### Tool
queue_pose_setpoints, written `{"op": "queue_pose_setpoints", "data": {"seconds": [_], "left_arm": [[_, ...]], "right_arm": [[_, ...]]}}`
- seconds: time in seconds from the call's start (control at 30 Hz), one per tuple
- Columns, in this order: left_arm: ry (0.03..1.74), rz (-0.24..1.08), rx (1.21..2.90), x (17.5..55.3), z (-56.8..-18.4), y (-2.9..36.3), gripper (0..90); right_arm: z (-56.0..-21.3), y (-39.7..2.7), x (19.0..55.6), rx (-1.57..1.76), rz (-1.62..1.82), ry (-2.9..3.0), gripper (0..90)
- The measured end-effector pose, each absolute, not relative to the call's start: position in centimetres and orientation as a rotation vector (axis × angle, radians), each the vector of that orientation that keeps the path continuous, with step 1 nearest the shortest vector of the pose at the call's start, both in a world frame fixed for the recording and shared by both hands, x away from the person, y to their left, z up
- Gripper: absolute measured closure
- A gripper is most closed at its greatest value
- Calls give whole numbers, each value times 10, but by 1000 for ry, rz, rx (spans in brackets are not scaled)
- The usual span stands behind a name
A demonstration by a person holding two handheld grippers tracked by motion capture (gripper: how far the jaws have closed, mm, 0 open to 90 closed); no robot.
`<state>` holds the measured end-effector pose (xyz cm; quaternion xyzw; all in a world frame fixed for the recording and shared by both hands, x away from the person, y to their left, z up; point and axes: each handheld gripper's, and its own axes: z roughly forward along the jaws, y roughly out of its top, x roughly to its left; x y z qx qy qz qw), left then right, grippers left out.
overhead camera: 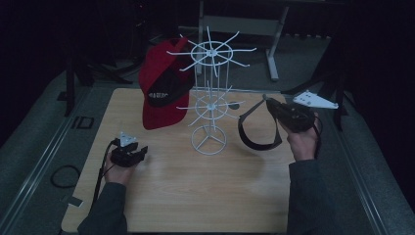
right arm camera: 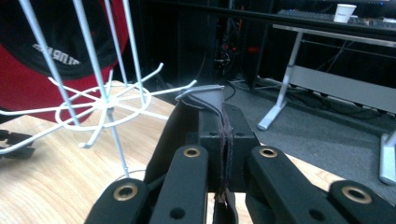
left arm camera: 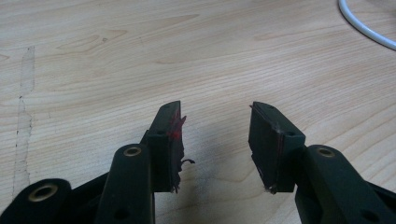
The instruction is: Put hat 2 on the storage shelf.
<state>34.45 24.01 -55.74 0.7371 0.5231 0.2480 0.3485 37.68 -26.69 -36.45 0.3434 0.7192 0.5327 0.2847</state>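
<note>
Two grippers: right gripper [overhead camera: 268, 101] clenched on a dark strap [overhead camera: 254, 128]; left gripper [overhead camera: 143, 152] released, holding nothing, low over the table [overhead camera: 195, 196] at near left.
Strap place: its loop hangs from the right gripper, just right of the white wire rack [overhead camera: 209, 93].
Step, as I judge: hang the loop on a right-side prong; keep it spread, lift above the tip, then lower.
Around: red cap [overhead camera: 161, 88] on the rack's far left.
In the way: neighbouring prongs could snag the strap.

Dark grey sleeves, it seems in this dim light. Both grippers black: left gripper [left arm camera: 217, 140] with brass-ringed holes and red-smeared pads [left arm camera: 173, 140]; right gripper [right arm camera: 223, 140] alike, grey three-cornered plate [overhead camera: 314, 100] on top.
</note>
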Motion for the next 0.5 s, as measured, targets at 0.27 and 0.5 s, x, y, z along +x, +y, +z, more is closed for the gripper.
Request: {"op": "queue_pose_setpoints", "data": {"seconds": [0.27,0.5], "left_arm": [[1356,644,1909,344,-557,240,552],[1358,644,1906,344,-557,240,552]], "right_arm": [[-359,-266,366,879,1446,1932,883],[-354,-265,362,846,1452,1936,882]]}}
